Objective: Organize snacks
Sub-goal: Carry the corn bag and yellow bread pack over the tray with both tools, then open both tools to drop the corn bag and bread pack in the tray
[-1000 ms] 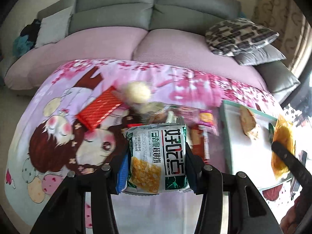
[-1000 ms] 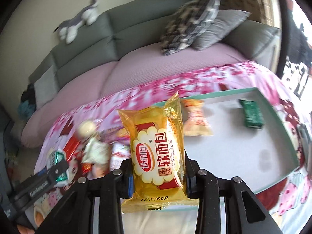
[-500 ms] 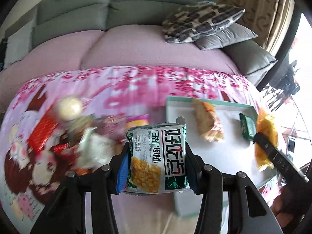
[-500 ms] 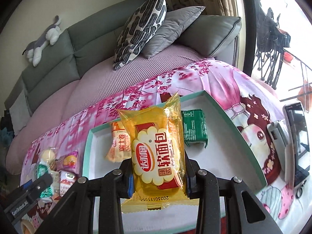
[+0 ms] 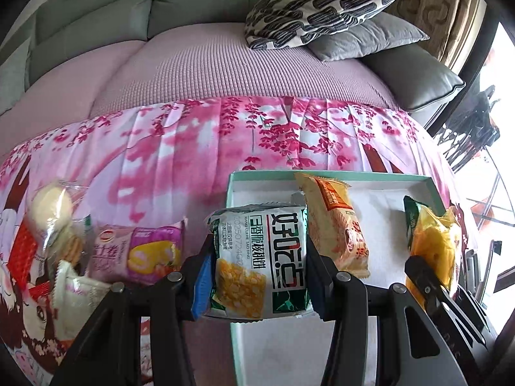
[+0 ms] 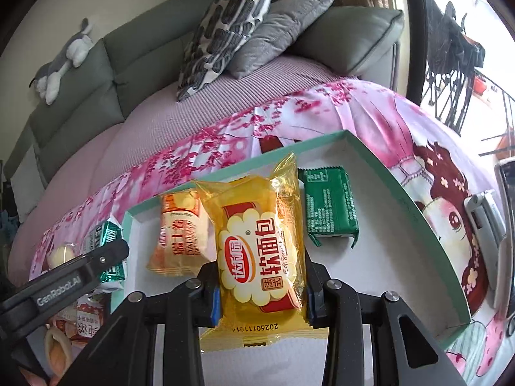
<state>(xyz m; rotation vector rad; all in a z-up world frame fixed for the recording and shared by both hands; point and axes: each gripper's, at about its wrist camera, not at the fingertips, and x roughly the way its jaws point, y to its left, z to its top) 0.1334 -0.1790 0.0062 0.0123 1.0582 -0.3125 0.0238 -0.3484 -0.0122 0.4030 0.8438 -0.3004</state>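
Observation:
My left gripper (image 5: 257,267) is shut on a green and white corn snack packet (image 5: 257,257), held over the left edge of the teal-rimmed white tray (image 5: 386,177). My right gripper (image 6: 260,286) is shut on a yellow soft bread packet (image 6: 260,244) above the tray (image 6: 379,164). In the tray lie an orange snack packet (image 6: 177,234) and a green packet (image 6: 330,206). The right gripper with the yellow packet (image 5: 434,247) shows at the right of the left wrist view. The left gripper's finger (image 6: 64,283) shows at the left of the right wrist view.
Loose snacks lie left of the tray on the pink cartoon cloth (image 5: 193,148): a purple cake packet (image 5: 141,251), a round bun (image 5: 53,206), a red packet (image 5: 21,254), a white packet (image 5: 77,289). A sofa with cushions (image 5: 315,3) stands behind. A phone (image 6: 486,222) lies right of the tray.
Both grippers have moved right over the tray with their packets. The tray and its packets now look closer and larger in both views.

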